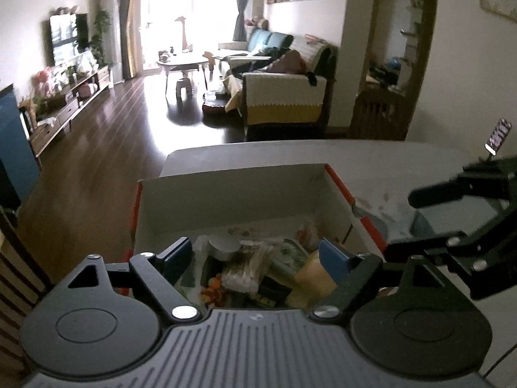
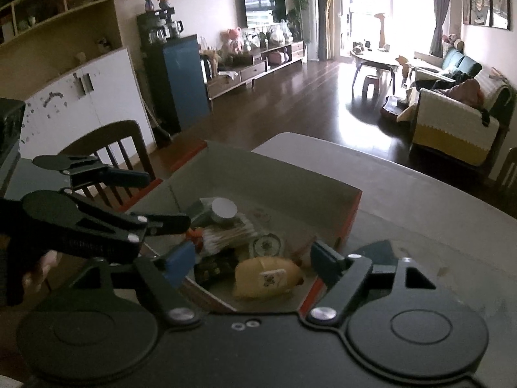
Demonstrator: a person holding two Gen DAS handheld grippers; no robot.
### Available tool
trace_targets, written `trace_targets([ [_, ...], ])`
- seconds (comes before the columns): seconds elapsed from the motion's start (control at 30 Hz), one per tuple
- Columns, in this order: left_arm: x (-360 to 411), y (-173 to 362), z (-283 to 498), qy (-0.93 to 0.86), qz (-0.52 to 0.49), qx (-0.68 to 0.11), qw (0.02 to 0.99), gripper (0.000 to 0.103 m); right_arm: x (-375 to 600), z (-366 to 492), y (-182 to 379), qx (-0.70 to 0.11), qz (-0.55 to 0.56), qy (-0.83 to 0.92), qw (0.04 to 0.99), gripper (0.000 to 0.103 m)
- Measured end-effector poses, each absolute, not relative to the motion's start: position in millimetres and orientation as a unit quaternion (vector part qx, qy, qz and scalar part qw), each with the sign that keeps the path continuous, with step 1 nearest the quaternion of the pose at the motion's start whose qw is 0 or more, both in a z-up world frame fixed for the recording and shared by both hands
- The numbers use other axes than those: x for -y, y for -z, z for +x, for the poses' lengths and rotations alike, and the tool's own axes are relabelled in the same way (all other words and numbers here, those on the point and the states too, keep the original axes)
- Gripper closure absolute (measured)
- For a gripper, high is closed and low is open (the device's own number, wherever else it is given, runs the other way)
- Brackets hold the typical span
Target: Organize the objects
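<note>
No readable brand or text; the yellow packet [image 2: 268,279] has a white label with a dark pattern, too blurred to read. Open cardboard box [image 1: 232,194] with orange-red edges sits on the pale counter [image 2: 436,200], full of small items: yellow packet, bundle of cotton swabs [image 2: 226,234], round patterned tin [image 2: 266,244], grey cylinder with a pale round top [image 2: 224,208], dark wrapped items hard to make out. Near part of the box is cut off by both gripper bodies. Left hand-held gripper [image 1: 261,252] is spread wide over the box, holding nothing, blue pads [image 1: 334,257] clear of the contents. Right hand-held gripper [image 2: 252,258] is also wide, empty, hovering above the yellow packet. A hand [image 2: 38,268] shows partly at the left edge of the right wrist view.
</note>
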State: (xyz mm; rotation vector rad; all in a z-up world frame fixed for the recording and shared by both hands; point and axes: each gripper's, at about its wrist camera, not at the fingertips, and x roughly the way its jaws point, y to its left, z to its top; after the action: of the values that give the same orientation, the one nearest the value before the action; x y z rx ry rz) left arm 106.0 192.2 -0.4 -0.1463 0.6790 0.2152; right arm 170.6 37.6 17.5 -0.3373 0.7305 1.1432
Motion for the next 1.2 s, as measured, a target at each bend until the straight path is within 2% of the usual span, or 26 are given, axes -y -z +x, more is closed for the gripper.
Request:
trace_targets([
  [0.37, -177, -9, 83, -0.129, -0.088, -0.303, 0.94, 0.014, -16, 150, -23, -0.312, -0.144, -0.535, 0.772, 0.022],
  [0.5, -166, -8, 79, -0.141, -0.078, -0.295, 0.942, 0.0, -8, 147, -23, -0.31, -0.14, -0.533, 0.775, 0.022],
  [1.2, -143, -7, 61, -0.15, -0.097, -0.289, 0.941, 0.0, 11, 144, -16, -0.323, -0.128, -0.513, 0.785, 0.021],
])
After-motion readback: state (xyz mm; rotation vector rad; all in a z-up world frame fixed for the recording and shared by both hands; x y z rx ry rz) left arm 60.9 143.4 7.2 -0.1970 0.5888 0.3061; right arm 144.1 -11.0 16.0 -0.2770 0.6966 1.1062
